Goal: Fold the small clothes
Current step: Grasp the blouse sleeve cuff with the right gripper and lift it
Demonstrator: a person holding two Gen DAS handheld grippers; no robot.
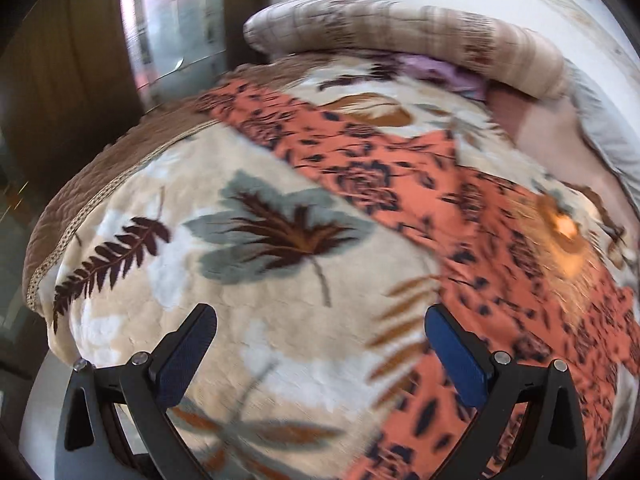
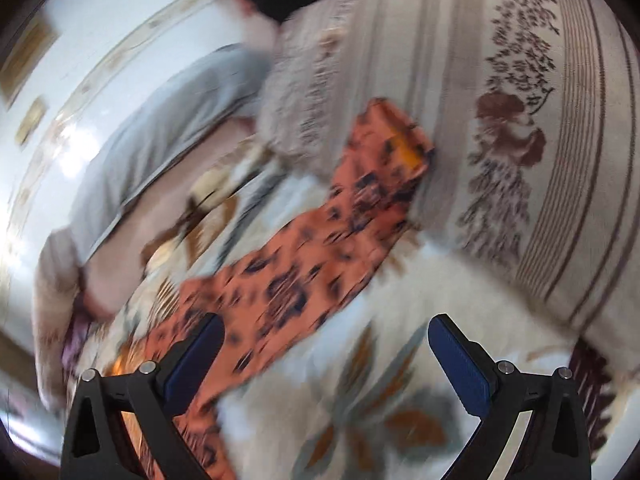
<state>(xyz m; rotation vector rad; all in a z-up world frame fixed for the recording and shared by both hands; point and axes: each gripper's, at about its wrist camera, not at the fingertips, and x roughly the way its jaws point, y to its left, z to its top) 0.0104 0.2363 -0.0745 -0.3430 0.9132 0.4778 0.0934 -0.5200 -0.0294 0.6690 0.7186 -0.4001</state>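
Both tools, left tool [image 1: 322,322] and right tool [image 2: 325,332], gape wide and empty above the orange garment [image 1: 460,216], probably to catch its edges.

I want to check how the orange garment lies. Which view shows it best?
The left wrist view: the orange garment runs across the leaf blanket fairly sharply, though the frame edge crops it. The right wrist view shows its far end, but blurred by motion.
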